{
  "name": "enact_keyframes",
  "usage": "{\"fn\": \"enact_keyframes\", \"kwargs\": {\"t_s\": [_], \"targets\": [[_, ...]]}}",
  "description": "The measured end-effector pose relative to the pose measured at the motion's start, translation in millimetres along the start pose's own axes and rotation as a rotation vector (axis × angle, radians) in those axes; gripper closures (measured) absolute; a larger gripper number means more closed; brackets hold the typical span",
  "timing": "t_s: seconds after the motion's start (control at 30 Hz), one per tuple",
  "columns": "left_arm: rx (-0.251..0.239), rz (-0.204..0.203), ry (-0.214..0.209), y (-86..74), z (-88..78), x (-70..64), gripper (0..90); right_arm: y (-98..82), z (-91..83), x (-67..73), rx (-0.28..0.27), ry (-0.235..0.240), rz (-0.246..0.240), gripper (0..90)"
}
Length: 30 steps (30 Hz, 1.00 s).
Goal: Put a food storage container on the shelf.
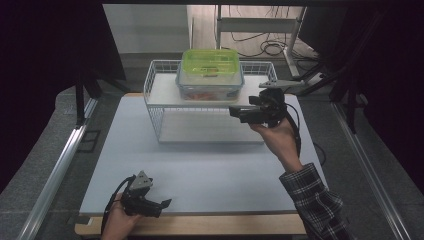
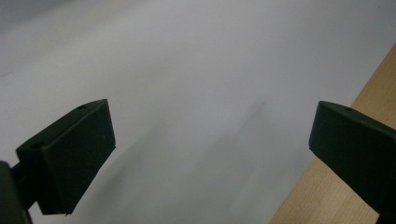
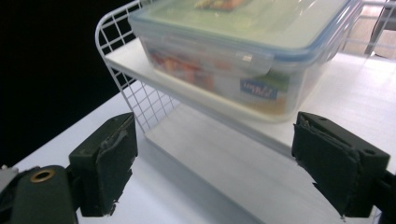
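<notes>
1. Clear plastic box with a green lid sits on the upper shelf of the wire rack, at the worktop's far end.
2. Right tool hangs just beside the rack's shelf, jaws wide, nothing gripped.
3. Left tool rests at the near edge, spread wide too, empty.

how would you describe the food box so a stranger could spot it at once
Start at the white wire rack at the far end of the table. On its upper shelf sits the food box, clear plastic with a clip lid, just past the right gripper. A bright green tub stacked on top sets it apart.
</notes>
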<state>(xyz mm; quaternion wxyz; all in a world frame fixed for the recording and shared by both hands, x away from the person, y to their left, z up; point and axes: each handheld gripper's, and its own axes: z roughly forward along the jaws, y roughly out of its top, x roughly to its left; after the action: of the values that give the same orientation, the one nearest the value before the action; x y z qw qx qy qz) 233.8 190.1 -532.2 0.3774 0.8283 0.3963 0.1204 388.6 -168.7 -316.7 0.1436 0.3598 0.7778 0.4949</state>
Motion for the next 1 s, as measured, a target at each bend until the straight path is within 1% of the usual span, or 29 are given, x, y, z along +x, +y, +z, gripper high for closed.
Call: {"fn": "enact_keyframes", "kwargs": {"t_s": [0.17,0.3,0.53,0.73,0.8,1.0], "targets": [[-0.001,0.0,-0.001,-0.2,0.1,-0.1,0.5,-9.9,2.0,0.1,0.001,0.014,-0.002,12.6],[-0.001,0.0,-0.001,-0.2,0.3,0.0,0.5,-15.6,2.3,0.0,0.008,0.009,-0.011,11.6],[-0.003,0.001,-0.001,-0.2,0.1,0.0,0.5,-26.4,0.2,-0.2,0.018,0.019,-0.011,10.9],[-0.016,-0.004,-0.007,0.2,-0.9,-0.1,0.7,-36.9,-2.5,0.9,0.02,0.025,-0.027,9.5],[-0.019,-0.007,-0.009,0.2,-1.1,0.1,0.7,-40.6,-3.0,1.3,0.02,0.023,-0.029,8.9],[-0.027,-0.016,-0.015,0.1,-1.5,0.8,0.8,-52.2,-2.3,3.0,0.028,0.002,-0.064,7.3]]}}
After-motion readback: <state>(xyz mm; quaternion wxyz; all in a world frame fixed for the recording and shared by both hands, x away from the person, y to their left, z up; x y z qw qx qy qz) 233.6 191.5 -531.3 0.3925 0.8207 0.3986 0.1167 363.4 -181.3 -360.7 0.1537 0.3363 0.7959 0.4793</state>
